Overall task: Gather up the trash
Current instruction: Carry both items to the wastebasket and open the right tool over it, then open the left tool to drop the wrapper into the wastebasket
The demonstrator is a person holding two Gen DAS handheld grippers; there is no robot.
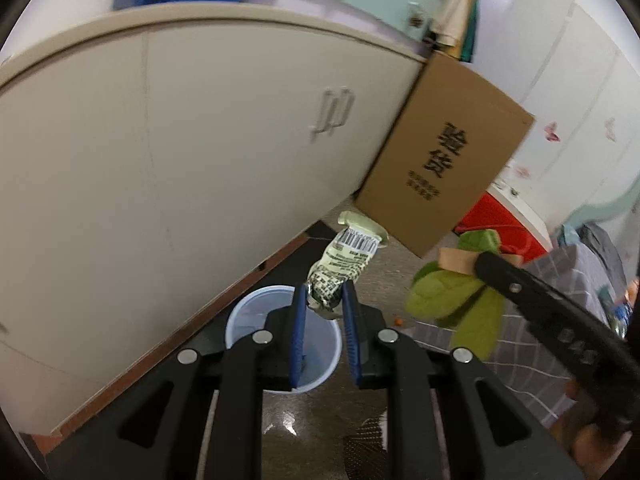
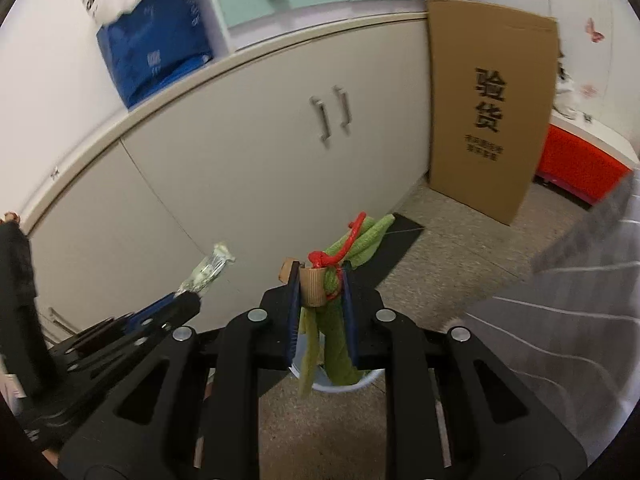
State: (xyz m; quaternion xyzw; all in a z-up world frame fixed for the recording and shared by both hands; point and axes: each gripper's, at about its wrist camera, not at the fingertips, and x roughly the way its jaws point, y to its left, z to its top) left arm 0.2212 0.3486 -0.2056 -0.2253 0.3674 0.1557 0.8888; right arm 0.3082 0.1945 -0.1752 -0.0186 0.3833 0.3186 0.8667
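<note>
My left gripper [image 1: 326, 298] is shut on a crumpled green and white wrapper [image 1: 346, 258] with a barcode, held above a pale blue bin [image 1: 244, 312] on the floor. My right gripper [image 2: 320, 286] is shut on a bundle of green cloth [image 2: 334, 344], a cardboard roll [image 2: 313, 289] and a red string [image 2: 344, 244]; the cloth hangs down over the bin's rim [image 2: 366, 380]. In the left wrist view the same green bundle [image 1: 452, 292] hangs at the right from the other gripper. In the right wrist view the wrapper [image 2: 208, 270] shows at the left.
A beige cabinet [image 2: 240, 152] with two handles runs behind the bin. A flat cardboard box [image 2: 488, 112] leans at its right end. A red container [image 2: 576, 164] stands further right. Grey checked fabric [image 1: 568, 280] lies at the right. A blue bag [image 2: 156, 52] sits on top.
</note>
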